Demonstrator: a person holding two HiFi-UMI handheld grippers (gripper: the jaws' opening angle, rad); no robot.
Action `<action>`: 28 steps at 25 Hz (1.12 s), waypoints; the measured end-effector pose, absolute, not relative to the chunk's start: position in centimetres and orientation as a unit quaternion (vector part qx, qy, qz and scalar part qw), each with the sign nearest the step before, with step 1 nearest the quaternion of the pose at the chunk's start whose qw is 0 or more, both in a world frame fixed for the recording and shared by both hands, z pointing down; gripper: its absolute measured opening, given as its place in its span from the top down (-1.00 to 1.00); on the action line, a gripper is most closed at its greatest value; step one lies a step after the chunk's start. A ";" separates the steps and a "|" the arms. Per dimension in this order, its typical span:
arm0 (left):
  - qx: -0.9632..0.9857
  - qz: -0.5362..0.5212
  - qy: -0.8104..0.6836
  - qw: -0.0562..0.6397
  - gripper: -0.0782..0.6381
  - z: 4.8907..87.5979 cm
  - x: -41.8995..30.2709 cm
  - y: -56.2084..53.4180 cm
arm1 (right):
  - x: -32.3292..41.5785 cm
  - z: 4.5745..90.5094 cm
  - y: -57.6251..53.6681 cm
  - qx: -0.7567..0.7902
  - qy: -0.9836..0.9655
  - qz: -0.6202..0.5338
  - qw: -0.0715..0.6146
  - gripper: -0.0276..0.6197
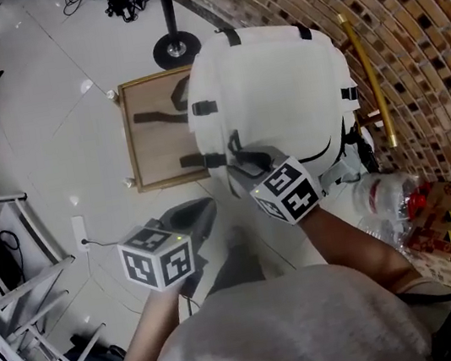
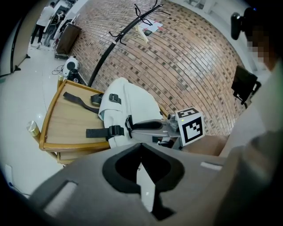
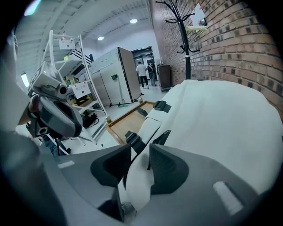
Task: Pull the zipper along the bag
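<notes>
- The white bag (image 1: 270, 91) lay on a low wooden table (image 1: 152, 149) beside a brick wall (image 1: 415, 32), with its far end near the round base of a coat stand (image 1: 176, 49).
- Two black straps with buckles (image 1: 203, 108) ran off the bag's left side onto the tabletop.
- The right gripper (image 1: 244, 162) was at the near edge of the bag, pointing down at it.
- In the right gripper view, its jaws stood apart with a fold of the bag's white edge (image 3: 139, 176) between them, and the pads did not clamp it.
- A small black tab (image 3: 162, 137) on the bag sat just beside one of the right gripper's jaws; I could not tell whether it was the zipper pull.
- The left gripper (image 1: 205, 209) hung over the floor (image 1: 57, 143), in front of the table, near the right gripper but clear of the bag.
- In the left gripper view, its jaws met at the tips with nothing between them, and only a pale sliver of floor showed lower down.
- From that view the right gripper's fingers (image 2: 146, 126) reached in to the bag's near corner beside the lower buckle (image 2: 116, 131).
</notes>
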State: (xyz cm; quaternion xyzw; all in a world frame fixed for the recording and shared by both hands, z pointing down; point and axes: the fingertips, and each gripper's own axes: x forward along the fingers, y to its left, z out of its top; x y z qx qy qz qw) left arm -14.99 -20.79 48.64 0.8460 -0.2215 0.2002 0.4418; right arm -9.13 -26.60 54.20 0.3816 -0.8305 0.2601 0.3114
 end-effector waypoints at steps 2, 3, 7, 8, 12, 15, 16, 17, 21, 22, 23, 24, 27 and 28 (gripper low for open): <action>0.847 0.196 -0.222 0.441 0.78 48.5 -15.2 -21.0 | -8.9 54.7 -27.2 0.391 -0.824 0.257 0.319 0.51; 0.848 0.194 -0.223 0.441 0.78 48.5 -15.3 -21.0 | -8.8 54.9 -27.4 0.394 -0.821 0.255 0.324 0.51; 0.847 0.186 -0.231 0.442 0.78 48.0 -16.0 -20.9 | -8.5 56.0 -27.6 0.401 -0.810 0.248 0.348 0.53; 0.847 0.184 -0.233 0.441 0.78 48.0 -16.2 -20.9 | -8.3 56.3 -27.8 0.404 -0.807 0.245 0.354 0.56; 0.846 0.181 -0.243 0.438 0.78 47.8 -16.9 -21.1 | -8.3 57.2 -27.9 0.401 -0.801 0.224 0.385 0.61; 0.844 0.178 -0.243 0.443 0.78 47.8 -17.0 -20.9 | -8.3 57.8 -28.1 0.398 -0.795 0.209 0.408 0.63; 0.844 0.178 -0.243 0.444 0.78 47.8 -17.0 -20.8 | -8.2 58.0 -28.3 0.398 -0.793 0.202 0.414 0.66; 0.844 0.178 -0.242 0.444 0.78 47.9 -17.0 -20.8 | -8.0 58.0 -28.5 0.400 -0.791 0.195 0.419 0.69; 0.843 0.181 -0.241 0.445 0.78 47.9 -17.1 -20.7 | -7.7 57.7 -28.6 0.404 -0.788 0.199 0.419 0.82; 0.843 0.181 -0.240 0.445 0.78 47.9 -17.1 -20.7 | -7.7 57.7 -28.5 0.404 -0.788 0.201 0.418 0.82; 0.843 0.182 -0.240 0.445 0.78 47.9 -17.1 -20.7 | -7.8 57.6 -28.5 0.405 -0.789 0.202 0.416 0.82; 0.844 0.182 -0.239 0.444 0.78 47.9 -17.1 -20.7 | -7.9 57.5 -28.4 0.404 -0.791 0.202 0.413 0.82; 0.847 0.183 -0.236 0.440 0.78 47.7 -16.8 -20.8 | -8.0 57.0 -28.3 0.402 -0.793 0.206 0.409 0.82; 0.847 0.183 -0.235 0.440 0.78 47.6 -16.7 -20.8 | -7.9 57.1 -28.0 0.404 -0.790 0.214 0.408 0.82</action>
